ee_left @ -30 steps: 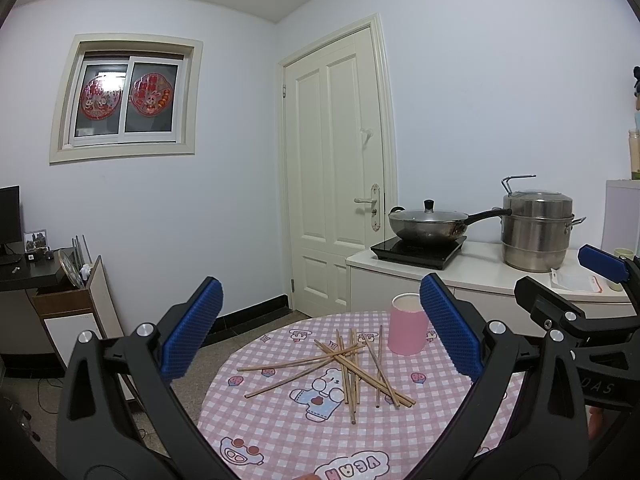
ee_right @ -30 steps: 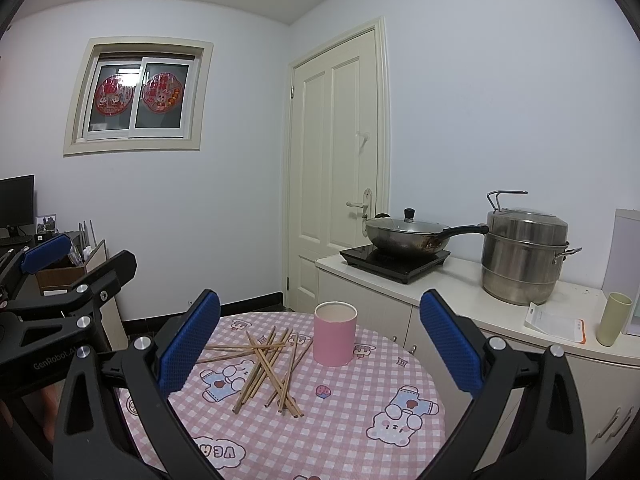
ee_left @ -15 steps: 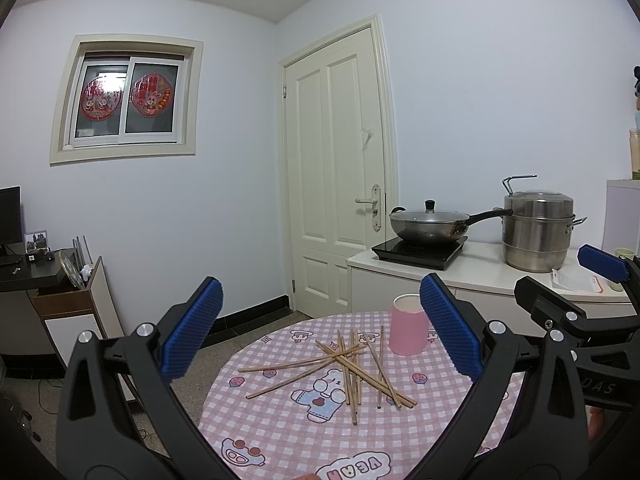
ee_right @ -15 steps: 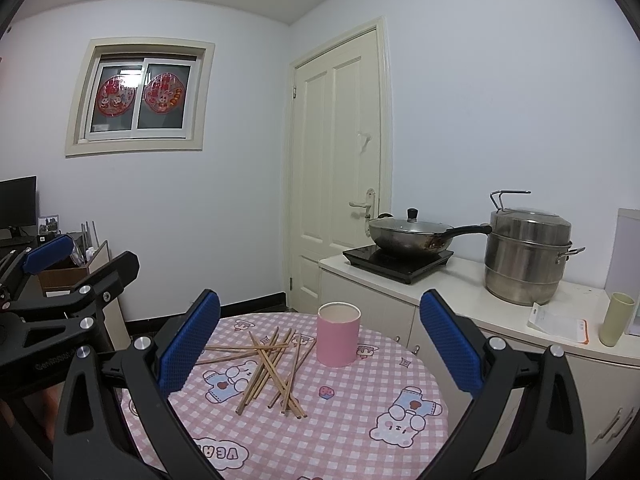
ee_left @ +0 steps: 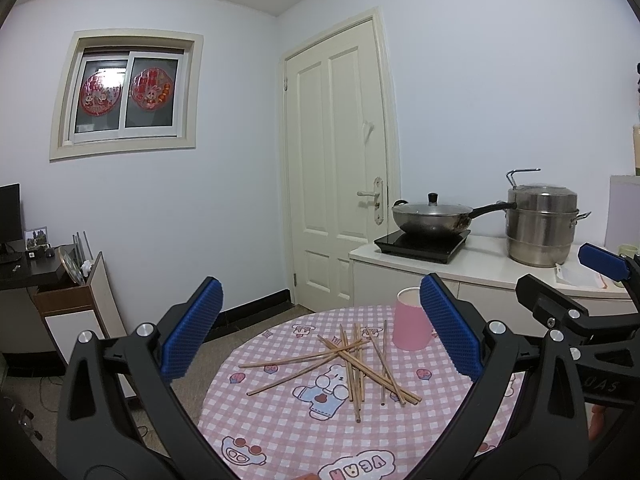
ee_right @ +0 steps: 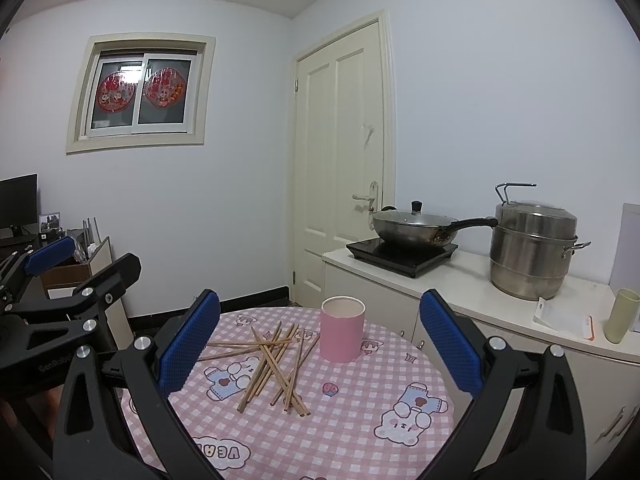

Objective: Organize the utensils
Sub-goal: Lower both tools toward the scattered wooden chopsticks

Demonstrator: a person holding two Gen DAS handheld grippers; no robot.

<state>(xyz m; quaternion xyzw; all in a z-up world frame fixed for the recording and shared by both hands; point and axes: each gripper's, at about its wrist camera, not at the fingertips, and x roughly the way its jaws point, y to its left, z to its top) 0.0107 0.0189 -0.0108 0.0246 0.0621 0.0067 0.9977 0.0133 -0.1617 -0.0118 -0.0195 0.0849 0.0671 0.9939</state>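
Observation:
Several wooden chopsticks lie scattered in a loose heap on a round table with a pink checked cloth; they also show in the right wrist view. An upright pink cup stands behind them, seen too in the right wrist view. My left gripper is open and empty, held above the near side of the table. My right gripper is open and empty, to the right of the left one.
A white counter behind the table carries an induction hob with a lidded wok, a steel steamer pot and a green cup. A closed door is behind. A desk and shelf stand at left.
Both grippers have drifted slightly; the table and cup sit a little lower and to the right in the right wrist view. Nothing on the table moved.

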